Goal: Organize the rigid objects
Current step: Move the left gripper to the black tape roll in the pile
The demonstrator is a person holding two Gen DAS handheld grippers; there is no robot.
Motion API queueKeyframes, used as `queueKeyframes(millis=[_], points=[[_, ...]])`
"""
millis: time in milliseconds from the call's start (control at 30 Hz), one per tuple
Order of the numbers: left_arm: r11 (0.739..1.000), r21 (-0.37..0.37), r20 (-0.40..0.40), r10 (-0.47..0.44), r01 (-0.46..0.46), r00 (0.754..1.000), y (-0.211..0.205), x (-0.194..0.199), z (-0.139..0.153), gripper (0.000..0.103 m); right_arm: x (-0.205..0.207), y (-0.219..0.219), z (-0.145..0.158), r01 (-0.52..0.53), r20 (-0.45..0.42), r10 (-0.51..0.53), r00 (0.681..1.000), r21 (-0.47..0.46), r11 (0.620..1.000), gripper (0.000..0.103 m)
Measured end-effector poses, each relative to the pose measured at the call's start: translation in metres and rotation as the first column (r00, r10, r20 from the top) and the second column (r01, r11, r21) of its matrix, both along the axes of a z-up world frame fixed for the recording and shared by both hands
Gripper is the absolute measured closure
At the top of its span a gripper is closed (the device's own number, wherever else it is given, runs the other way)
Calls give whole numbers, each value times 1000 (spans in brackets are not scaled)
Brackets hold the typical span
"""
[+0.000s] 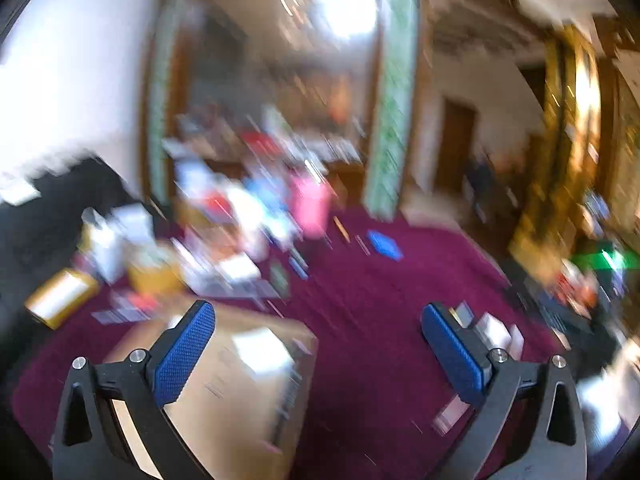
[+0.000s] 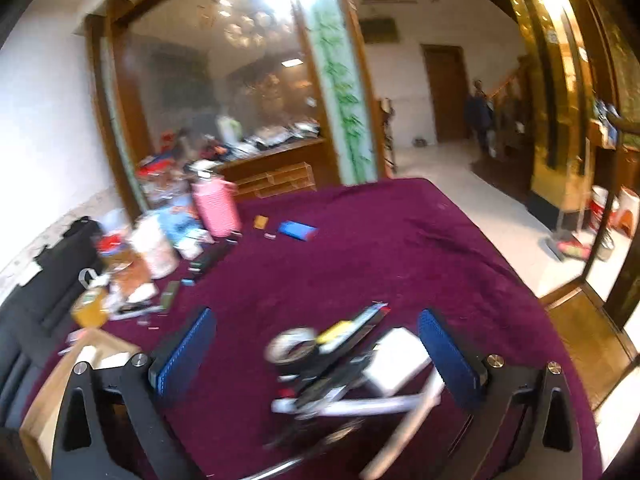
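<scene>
we hold our left hand-held gripper (image 1: 318, 354) and right hand-held gripper (image 2: 316, 356) spread wide, pinching nothing, above the purple counter (image 2: 360, 248), its tape roll (image 2: 290, 348) and cardboard box (image 1: 240, 392).

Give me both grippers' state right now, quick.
Left gripper: jaws wide open, holding nothing.
Right gripper: jaws wide open, holding nothing.

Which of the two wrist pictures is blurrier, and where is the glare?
Left wrist view: heavy motion smear, the pink container and clutter streaked; only the left gripper looks sharp; glare blows out the glass partition. Right wrist view: clearer, though the tape roll pile is smeared; warm glare on the gold pillar.
</scene>
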State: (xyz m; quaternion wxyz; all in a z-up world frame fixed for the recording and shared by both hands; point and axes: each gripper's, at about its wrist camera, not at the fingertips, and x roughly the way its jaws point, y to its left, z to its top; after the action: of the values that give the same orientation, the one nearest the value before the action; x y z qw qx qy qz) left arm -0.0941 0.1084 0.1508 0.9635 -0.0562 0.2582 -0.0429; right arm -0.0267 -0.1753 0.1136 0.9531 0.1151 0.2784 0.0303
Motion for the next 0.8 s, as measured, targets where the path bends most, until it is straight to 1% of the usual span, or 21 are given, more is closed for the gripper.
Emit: queueKeyframes(millis=[33,67,100,167,200,300,333,467,567,667,733,767,800], points=[[999,-25,-39,-23,22,999,-5,5,-6,0,9,-10,-5,10,-33,-10,999,22,1000,1],[998,-45,-67,-38,35,997,-9,9,-11,0,22,-27,-14,16,-76,-9,997,93,996,1],[998,-49,-86,-43,39,995,-14,12,-17,0,29,-40,-20,20,-98,-5,995,160,987,1],[999,-33,-99,-35,32,994,-20,15,-23,0,40,-62,-30,39,-126,-8,992,248,968,1],[999,-24,-112,-28,26,993,-21,18,-29,0,43,-69,-33,46,-131,-11,991,266,963,1],[1000,-10,-150,-21,19,988,-27,24,-38,0,50,-84,-45,51,-133,-10,991,308,950,1],[1000,-5,-161,-15,15,987,-28,26,-41,0,50,-82,-48,50,-137,-8,991,312,949,1],[1000,-2,-198,-20,20,980,-38,28,-54,0,53,-81,-67,38,-200,33,979,343,939,2],[999,1,-226,-51,53,973,-52,33,-62,0,50,-79,-68,37,-200,32,979,335,942,2],[991,30,-245,-118,129,962,-75,41,-72,1,46,-82,-69,45,-200,23,980,327,944,2],[974,42,-270,-202,221,941,-96,51,-79,14,46,-84,-71,55,-203,16,979,338,940,2],[964,39,-298,-238,261,924,-107,60,-83,30,44,-86,-71,63,-204,10,979,346,936,2],[960,33,-315,-253,277,915,-112,67,-84,34,44,-88,-71,66,-204,8,979,354,933,2]])
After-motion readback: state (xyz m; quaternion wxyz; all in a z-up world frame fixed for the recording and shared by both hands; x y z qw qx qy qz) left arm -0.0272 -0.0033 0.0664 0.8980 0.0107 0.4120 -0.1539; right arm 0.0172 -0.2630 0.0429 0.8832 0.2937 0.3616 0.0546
